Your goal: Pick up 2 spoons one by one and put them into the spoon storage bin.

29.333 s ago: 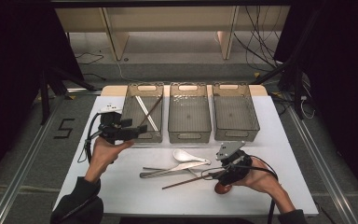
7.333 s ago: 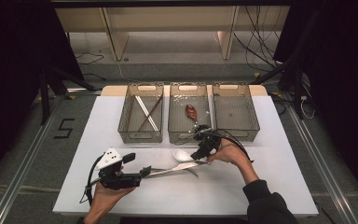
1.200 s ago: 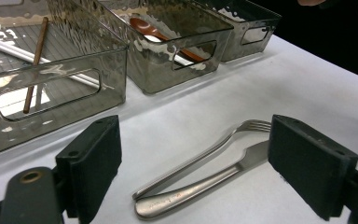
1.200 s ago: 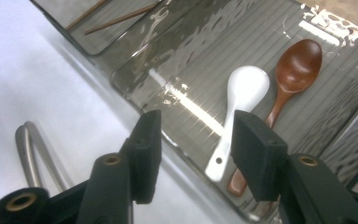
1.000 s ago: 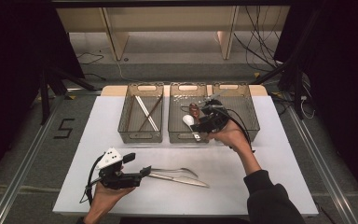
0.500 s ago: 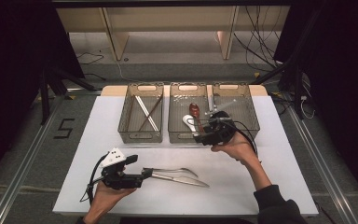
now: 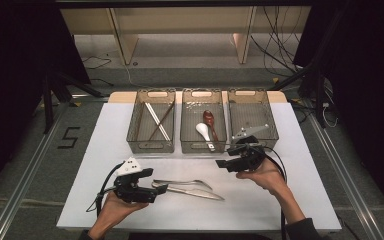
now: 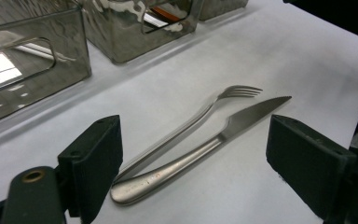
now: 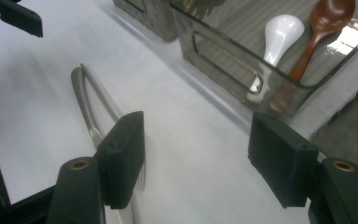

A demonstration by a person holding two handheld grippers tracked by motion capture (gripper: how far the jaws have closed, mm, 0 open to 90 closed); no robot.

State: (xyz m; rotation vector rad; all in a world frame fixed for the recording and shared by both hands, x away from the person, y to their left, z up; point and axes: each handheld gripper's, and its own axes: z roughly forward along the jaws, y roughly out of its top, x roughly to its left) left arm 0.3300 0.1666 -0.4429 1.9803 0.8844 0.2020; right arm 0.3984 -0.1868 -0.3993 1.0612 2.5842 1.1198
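Observation:
A steel fork (image 7: 184, 183) and knife (image 7: 195, 192) lie side by side on the white table (image 7: 290, 200). My left gripper (image 7: 161, 189) rests at their handle ends. In the left gripper view its jaws stand open (image 8: 196, 168) on either side of the fork (image 8: 191, 126) and knife (image 8: 205, 149) handles without pressing them. My right gripper (image 7: 221, 164) hovers just in front of the middle bin (image 7: 200, 148). Its jaws (image 9: 196, 154) have just been opening and nothing is between them. A white spoon (image 9: 279, 35) and a brown wooden spoon (image 9: 321, 28) lie in that bin.
Three clear bins stand in a row at the back. The left bin (image 7: 152, 147) holds chopsticks (image 7: 156, 120), and the right bin (image 7: 252, 107) has nothing in it. Cables trail from both grippers toward the table's front edge.
My right gripper has drawn back from over the middle bin toward the person and sunk closer to the table. The white spoon stays in the bin. The left gripper has kept still.

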